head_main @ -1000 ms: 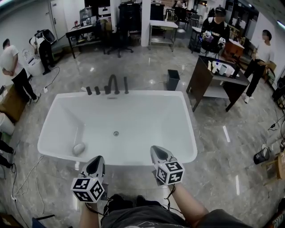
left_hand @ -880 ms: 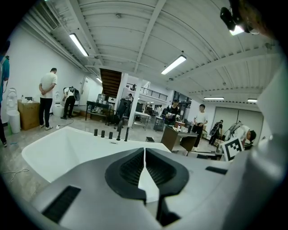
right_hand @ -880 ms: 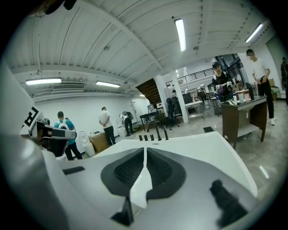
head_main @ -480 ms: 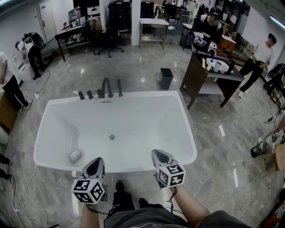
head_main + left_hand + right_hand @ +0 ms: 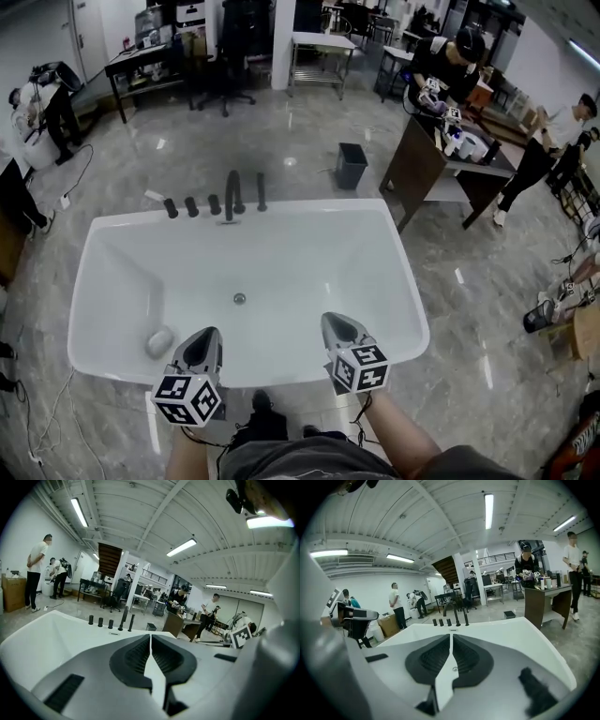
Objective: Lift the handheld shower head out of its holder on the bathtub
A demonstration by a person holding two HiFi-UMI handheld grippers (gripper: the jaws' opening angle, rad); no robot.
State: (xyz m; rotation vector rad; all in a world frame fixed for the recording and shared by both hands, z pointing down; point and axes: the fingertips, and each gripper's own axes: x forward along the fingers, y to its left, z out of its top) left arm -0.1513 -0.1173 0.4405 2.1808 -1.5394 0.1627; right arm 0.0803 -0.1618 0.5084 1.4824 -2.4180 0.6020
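Head view — left hand-held gripper (image 5: pixel 210 332), right hand-held gripper (image 5: pixel 329 317) — both pressed together near bathtub (image 5: pixel 309 234)

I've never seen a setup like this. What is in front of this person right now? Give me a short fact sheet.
Main object: white rectangular bathtub
Far rim: row of black tap fittings, one a curved spout, all untouched
Tub floor: round metal drain; small grey oval object near the left end
Left gripper: jaws shut, empty, by the near rim
Right gripper: jaws shut, empty, by the near rim
Beyond the tub: black waste bin, dark desk, people standing
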